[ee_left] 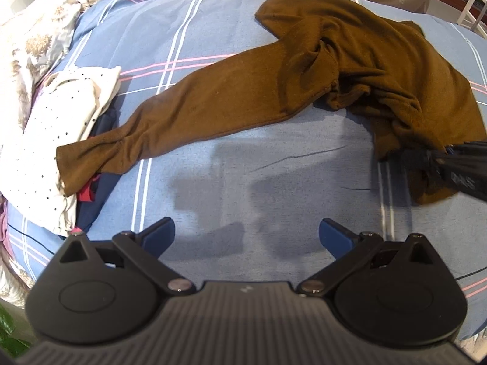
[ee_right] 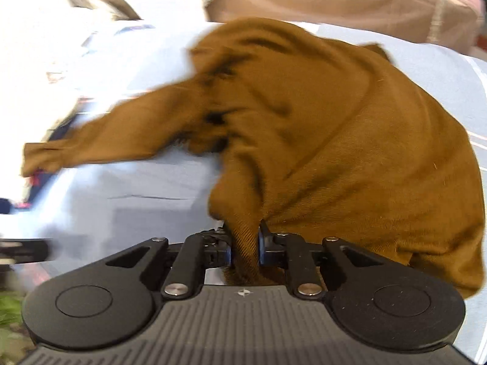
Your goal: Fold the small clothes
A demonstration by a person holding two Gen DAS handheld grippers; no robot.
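Currently the right claw point(ee_right: 246, 245) is pinching a bunched fold of the brown top point(ee_right: 350, 158) between its pads, at the near right edge of the garment. No earlier view is available, so only the present grip is described: cloth fills the gap fully and runs back under the claw body. The top is lying crumpled on the bed point(ee_left: 237, 158), its body heaped to the right and one sleeve point(ee_left: 170, 121) stretching out flat to the left, with its cuff resting on a pile of other clothes point(ee_left: 61, 127).

The left claw point(ee_left: 247, 235) is hanging spread over bare sheet, near the middle, touching nothing.

Procedure for the step in hand, judged from this layout:
- Keep the right pinch firm; the right view is blurring, so a loose hold is likely to slip.
- Draw the held edge outward and low to flatten the heap rather than lifting it high.
- Bring the left claw to the opposite hem corner, not the sleeve, so both corners are spreading the body evenly.
- Watch the cuff: dragging could be pulling the pile along.
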